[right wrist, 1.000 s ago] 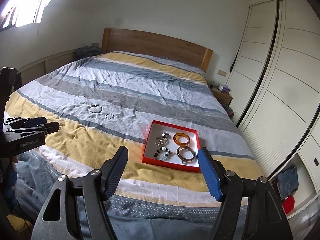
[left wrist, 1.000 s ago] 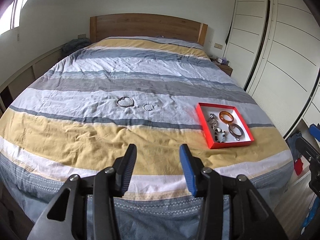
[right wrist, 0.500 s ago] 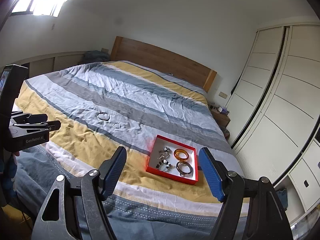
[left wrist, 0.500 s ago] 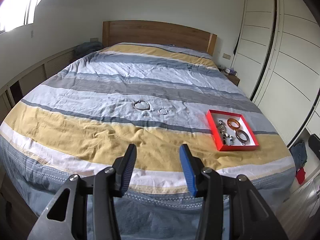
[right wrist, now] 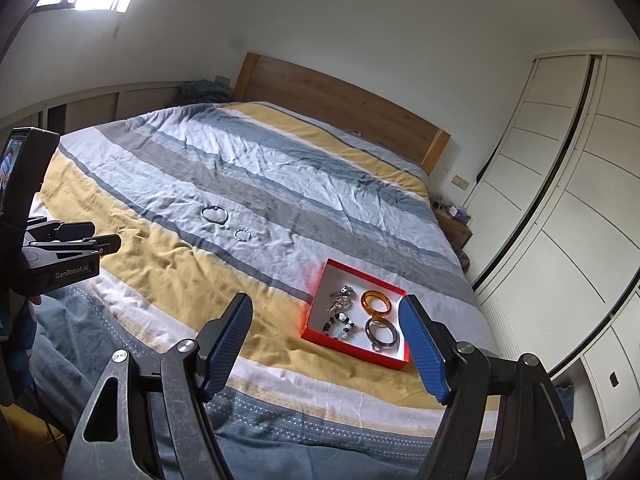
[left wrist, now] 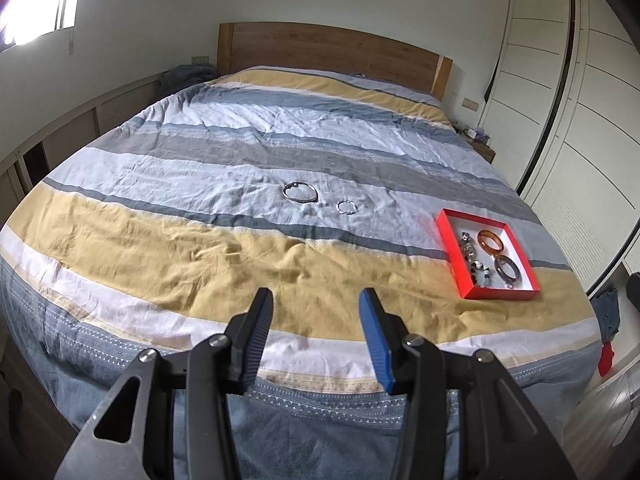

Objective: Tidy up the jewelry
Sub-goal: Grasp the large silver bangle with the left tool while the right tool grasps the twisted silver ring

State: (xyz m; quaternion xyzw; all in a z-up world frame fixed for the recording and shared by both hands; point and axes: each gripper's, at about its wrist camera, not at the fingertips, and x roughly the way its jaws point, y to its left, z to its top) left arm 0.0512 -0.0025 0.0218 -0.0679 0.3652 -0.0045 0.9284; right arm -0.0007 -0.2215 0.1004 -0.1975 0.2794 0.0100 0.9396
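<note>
2 loose silver pieces — a bangle (left wrist: 300, 192) and a smaller ring (left wrist: 346, 206) — lie side by side on the striped bed (left wrist: 200, 248), well apart from the red box (right wrist: 394, 362) holding other jewelry. Left claw (left wrist: 316, 302) and right claw (right wrist: 326, 308) hover with fingers apart — both empty.

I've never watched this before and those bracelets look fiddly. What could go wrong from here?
The silver bangle and small ring bracelet lie flat on the soft, wrinkled duvet, so a gripper could pinch fabric or miss the thin metal. The red tray sits near the bed's edge on that soft bedding; a nudge might tip it and spill the pieces already inside.
</note>
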